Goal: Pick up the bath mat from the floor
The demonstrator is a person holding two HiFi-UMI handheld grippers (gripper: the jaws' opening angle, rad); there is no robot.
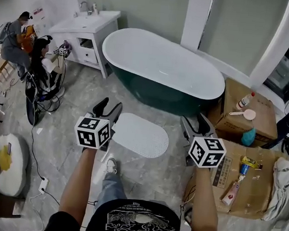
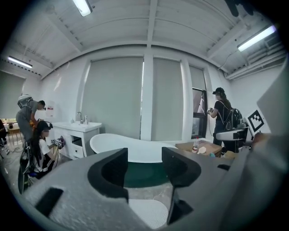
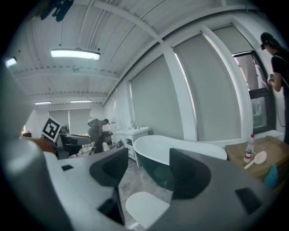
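Observation:
A white oval bath mat (image 1: 140,134) lies flat on the grey marble floor in front of the bathtub; it also shows low between the jaws in the left gripper view as the mat (image 2: 149,212) and in the right gripper view as the mat (image 3: 145,207). My left gripper (image 1: 109,108) hovers in the air over the mat's left end, jaws apart with nothing between them. My right gripper (image 1: 197,124) hangs to the right of the mat, jaws likewise apart and empty. Both point roughly level toward the tub.
A white-and-dark-green bathtub (image 1: 163,71) stands just beyond the mat. A white vanity with sink (image 1: 88,33) is at back left, near two people (image 1: 37,59). Cardboard boxes (image 1: 244,145) with bottles and tubes sit at the right. A cable and power strip (image 1: 43,183) lie on the floor at left.

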